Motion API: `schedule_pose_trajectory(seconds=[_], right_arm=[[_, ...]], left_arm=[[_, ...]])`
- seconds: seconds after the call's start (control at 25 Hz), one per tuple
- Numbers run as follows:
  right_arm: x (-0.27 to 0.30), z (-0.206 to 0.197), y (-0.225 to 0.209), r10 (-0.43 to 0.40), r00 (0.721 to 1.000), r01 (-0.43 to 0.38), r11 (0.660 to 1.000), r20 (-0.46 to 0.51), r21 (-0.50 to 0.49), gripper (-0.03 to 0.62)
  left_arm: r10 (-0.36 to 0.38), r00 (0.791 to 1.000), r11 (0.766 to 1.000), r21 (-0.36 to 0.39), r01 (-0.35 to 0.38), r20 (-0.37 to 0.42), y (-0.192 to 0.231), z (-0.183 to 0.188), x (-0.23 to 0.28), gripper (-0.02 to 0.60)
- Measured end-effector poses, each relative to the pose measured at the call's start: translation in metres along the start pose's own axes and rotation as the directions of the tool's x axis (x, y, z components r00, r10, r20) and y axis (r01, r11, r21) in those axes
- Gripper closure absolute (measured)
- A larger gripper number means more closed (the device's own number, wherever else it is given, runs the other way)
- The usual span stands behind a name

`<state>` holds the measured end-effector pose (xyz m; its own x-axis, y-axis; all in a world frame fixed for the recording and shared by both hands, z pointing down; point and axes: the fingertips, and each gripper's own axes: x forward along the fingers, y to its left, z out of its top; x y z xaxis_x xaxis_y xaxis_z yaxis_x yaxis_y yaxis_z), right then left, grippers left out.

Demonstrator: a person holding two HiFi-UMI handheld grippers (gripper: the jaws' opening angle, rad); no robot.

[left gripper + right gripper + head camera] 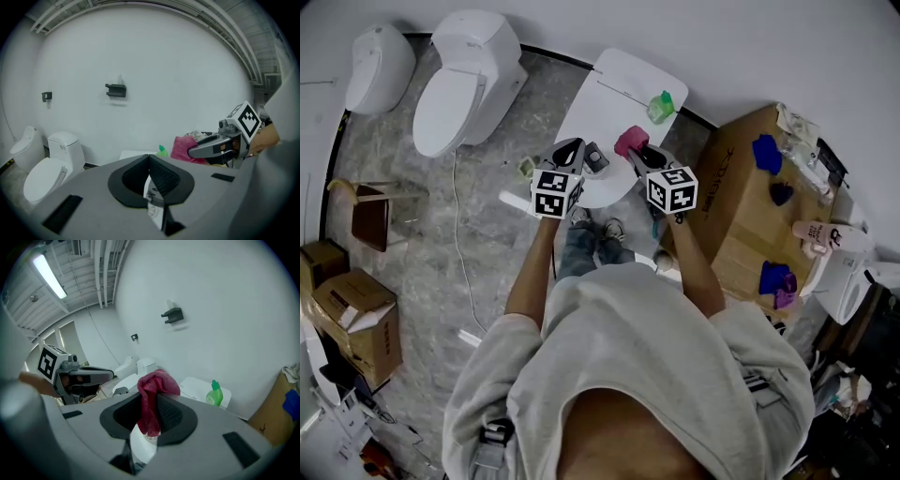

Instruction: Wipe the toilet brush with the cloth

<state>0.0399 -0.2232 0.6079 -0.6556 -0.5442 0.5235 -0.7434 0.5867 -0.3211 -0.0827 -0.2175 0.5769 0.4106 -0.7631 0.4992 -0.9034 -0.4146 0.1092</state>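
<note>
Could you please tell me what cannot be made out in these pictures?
1. The brush: the head view shows only a grey thing by the left tool, too small to name.
2. Left gripper view: the pads meet; the pale sliver below them is mostly hidden by the tool's body.
3. Right gripper view: the cloth, clamped in the right tool, covers whatever is behind it.

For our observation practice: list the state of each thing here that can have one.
Left hand-held gripper: jaws together.
Right hand-held gripper: shut on cloth.
Cloth: bunched, hanging from those jaws.
Green bottle: upright.
Toilet: lid down.
</note>
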Motion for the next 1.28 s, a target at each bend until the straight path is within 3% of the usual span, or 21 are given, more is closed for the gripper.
schedule_pose_trajectory(seconds=[0.44,1.28], right_arm=[[-0.023,0.06,0.013,-0.023,0.991,0.034,0.996,0.136,-0.085,0.494],[-0.036,0.133,0.026,-0.02,0.962,0.071,0.982,0.273,-0.178,0.494]], left_arm=[[0.048,0.995,0.999,-0.013,-0.048,0.082,0.014,0.028,-0.027,0.563],[0.074,0.976,0.996,0.029,-0.082,0.204,0.034,0.088,-0.041,0.563]])
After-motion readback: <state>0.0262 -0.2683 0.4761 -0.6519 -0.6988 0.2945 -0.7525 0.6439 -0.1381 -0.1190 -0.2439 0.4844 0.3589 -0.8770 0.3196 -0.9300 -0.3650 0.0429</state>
